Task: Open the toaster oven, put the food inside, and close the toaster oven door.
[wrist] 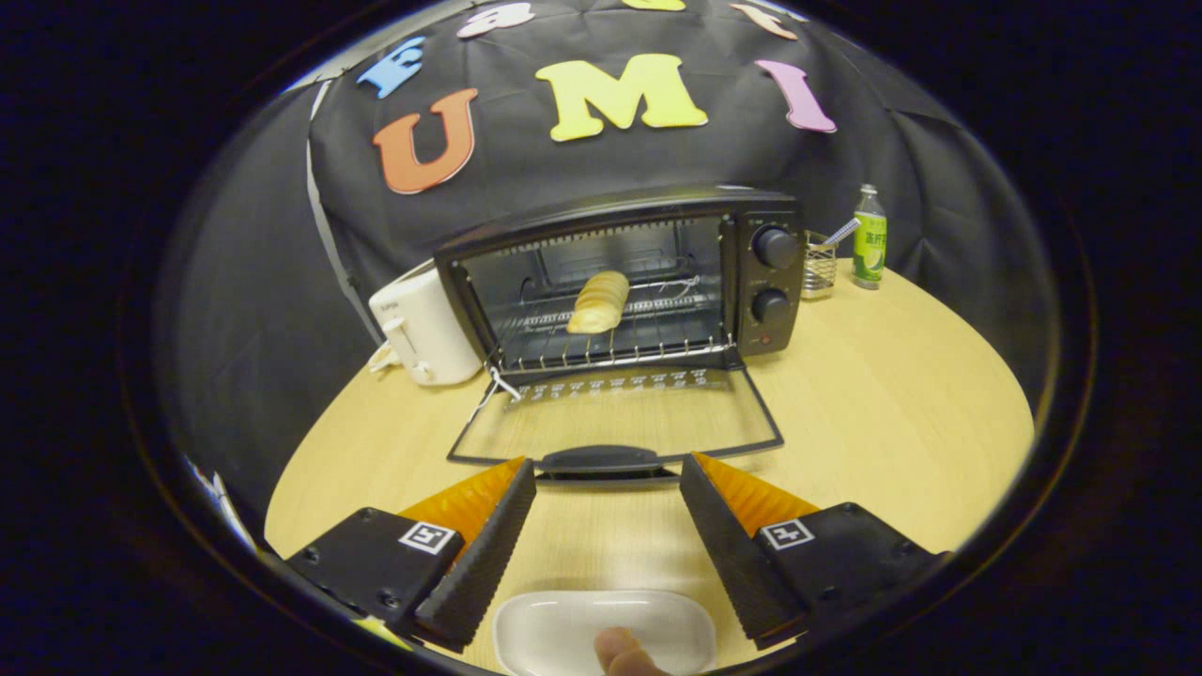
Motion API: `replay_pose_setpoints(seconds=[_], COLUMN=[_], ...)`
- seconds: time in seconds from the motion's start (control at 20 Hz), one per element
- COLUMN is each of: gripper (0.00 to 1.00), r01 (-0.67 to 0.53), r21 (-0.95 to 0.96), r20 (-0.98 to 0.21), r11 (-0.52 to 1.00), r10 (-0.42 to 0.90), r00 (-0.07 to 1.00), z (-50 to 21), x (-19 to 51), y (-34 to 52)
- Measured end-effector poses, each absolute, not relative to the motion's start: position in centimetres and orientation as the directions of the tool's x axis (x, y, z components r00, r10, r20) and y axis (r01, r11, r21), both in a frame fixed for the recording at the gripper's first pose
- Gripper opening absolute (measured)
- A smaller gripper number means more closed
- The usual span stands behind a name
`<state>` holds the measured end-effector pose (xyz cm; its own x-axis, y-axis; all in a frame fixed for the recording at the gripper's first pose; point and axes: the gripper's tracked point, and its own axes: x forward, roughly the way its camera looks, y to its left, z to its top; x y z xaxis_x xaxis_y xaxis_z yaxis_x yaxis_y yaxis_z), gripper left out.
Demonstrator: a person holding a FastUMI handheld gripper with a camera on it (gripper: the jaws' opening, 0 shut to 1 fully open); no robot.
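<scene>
A black toaster oven point(765, 272) stands at the back of the wooden table point(892, 413) with its glass door point(615, 422) folded flat toward me. A pale bread roll point(598, 301) lies on the wire rack point(610, 338) inside. The door's handle point(601, 459) sits just ahead of my fingertips. My gripper point(608, 474) is open, nothing between its fingers, hovering over the table in front of the door. A white plate point(563, 629) lies below between the fingers, a fingertip of a person point(620, 650) resting on it.
A white toaster point(423, 329) stands left of the oven. To the oven's right are a wire holder point(819, 268) with a utensil and a green bottle point(870, 239). Bare wood lies to the right of the door.
</scene>
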<state>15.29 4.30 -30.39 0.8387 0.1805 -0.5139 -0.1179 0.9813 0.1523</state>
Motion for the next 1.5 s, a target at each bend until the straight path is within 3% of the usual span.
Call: replay_pose_setpoints(seconds=[0.35,0.9,1.5], gripper=[1.0,1.0,1.0], r01=[-0.093,-0.013,-0.022], r21=[0.105,0.049,-0.105], r20=[-0.662,-0.628,-0.421], r11=[0.99,0.999,0.994], r10=[0.139,0.041,-0.024], r00=[0.737,0.777,0.907], z=[-36.7,-36.2,-28.4], x=[14.9,16.9,18.5], y=[6.2,6.2,7.7])
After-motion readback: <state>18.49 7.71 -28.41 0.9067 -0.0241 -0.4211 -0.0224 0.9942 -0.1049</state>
